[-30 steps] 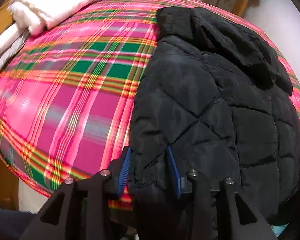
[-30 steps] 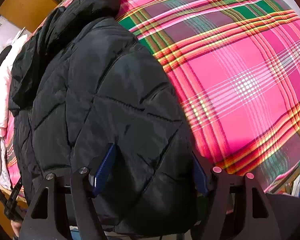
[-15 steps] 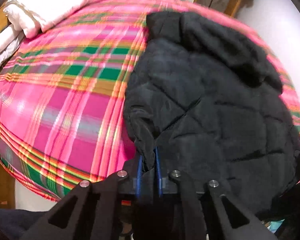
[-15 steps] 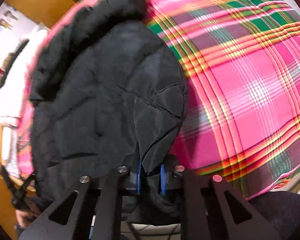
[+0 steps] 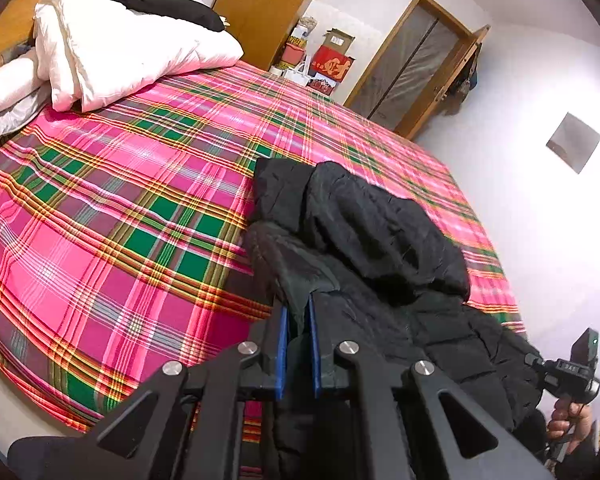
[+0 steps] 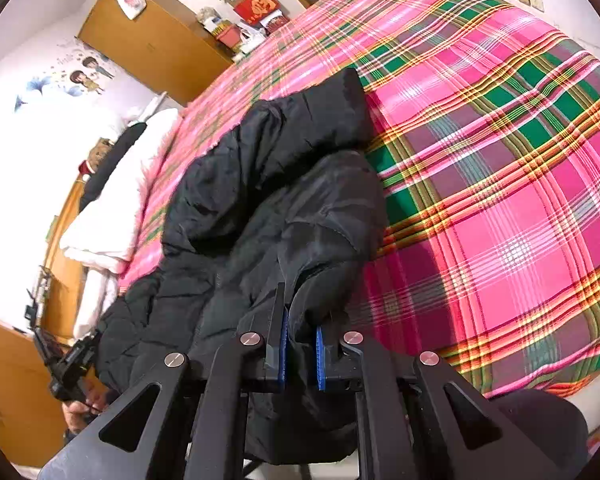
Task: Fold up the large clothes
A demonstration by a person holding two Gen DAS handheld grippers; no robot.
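Note:
A black quilted hooded jacket lies on the bed's pink plaid cover, its hood toward the far side. My left gripper is shut on the jacket's near left hem corner and holds it raised above the bed. My right gripper is shut on the jacket's near right hem corner, also raised. The lifted hem bunches toward the hood. The right gripper's body also shows at the lower right of the left wrist view.
A white folded duvet and a black pillow lie at the head of the bed. A wooden wardrobe, red boxes and a door stand beyond. The bed's near edge drops off below the grippers.
Both grippers closed on the jacket's hem corners, then lifted them up and forward toward the hood. The jacket's lower part now rises off the cover.

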